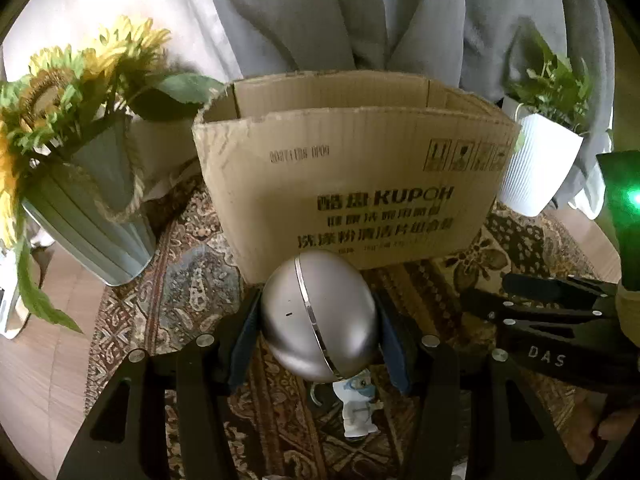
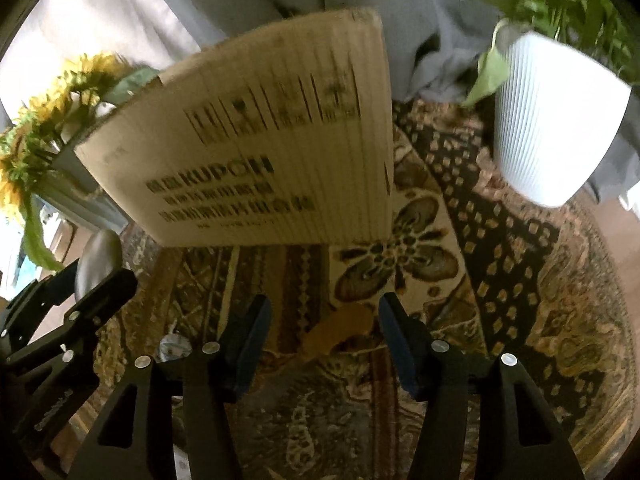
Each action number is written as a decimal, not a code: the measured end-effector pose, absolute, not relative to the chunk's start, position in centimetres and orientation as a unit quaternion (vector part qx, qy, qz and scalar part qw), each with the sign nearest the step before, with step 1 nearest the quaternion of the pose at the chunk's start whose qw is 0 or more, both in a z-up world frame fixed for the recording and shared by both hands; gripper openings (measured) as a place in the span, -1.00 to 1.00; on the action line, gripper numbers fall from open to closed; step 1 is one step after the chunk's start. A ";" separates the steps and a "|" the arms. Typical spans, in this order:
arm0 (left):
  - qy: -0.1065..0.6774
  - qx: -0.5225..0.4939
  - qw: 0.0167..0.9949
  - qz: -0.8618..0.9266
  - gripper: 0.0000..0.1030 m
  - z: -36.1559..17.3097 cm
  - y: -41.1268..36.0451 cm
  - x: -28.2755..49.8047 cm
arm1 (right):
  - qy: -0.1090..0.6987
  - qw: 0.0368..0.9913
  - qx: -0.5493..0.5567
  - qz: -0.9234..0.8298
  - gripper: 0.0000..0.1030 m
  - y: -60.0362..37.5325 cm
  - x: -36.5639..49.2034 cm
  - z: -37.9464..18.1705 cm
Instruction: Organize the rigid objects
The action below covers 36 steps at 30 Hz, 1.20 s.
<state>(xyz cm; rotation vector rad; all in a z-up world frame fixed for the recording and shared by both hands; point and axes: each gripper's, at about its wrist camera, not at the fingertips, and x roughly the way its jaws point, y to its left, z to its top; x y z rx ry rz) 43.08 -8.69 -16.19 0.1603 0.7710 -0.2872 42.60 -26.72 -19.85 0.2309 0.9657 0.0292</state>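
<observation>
My left gripper [image 1: 318, 310] is shut on a silver egg-shaped object [image 1: 320, 320], its blue pads pressing both sides just in front of an open cardboard box [image 1: 352, 184]. Under the egg, a small white figurine [image 1: 358, 404] stands on the rug. In the right wrist view my right gripper [image 2: 325, 304] is open above the rug, right of the box [image 2: 256, 152]. A blurred tan object [image 2: 340, 330] lies on the rug between its fingers, and the pads are clear of it. The left gripper [image 2: 60, 300] with the egg [image 2: 98, 260] shows at the left edge there.
A patterned rug [image 1: 180, 300] covers the wooden surface. A pale vase of sunflowers [image 1: 92, 216] stands left of the box, and a white ribbed pot with a green plant [image 2: 552, 120] stands right of it. A person in grey clothing [image 1: 360, 20] is behind the box.
</observation>
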 end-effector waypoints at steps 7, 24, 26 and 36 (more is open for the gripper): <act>0.387 0.084 0.908 -0.137 0.06 -17.3 -8.9 43.5 | 0.487 0.867 0.109 0.006 0.12 -26.9 43.2 -22.2; 0.397 0.080 0.904 -0.137 0.06 -18.1 -9.0 43.6 | 0.476 0.878 0.060 0.004 -0.39 -25.7 42.8 -23.0; 0.395 0.081 0.904 -0.139 0.06 -18.0 -9.2 43.5 | 0.476 0.878 0.060 0.009 -0.41 -25.9 42.7 -22.8; 0.397 0.079 0.904 -0.138 0.06 -17.9 -9.3 43.4 | 0.475 0.879 0.046 0.015 -0.41 -25.4 42.0 -23.1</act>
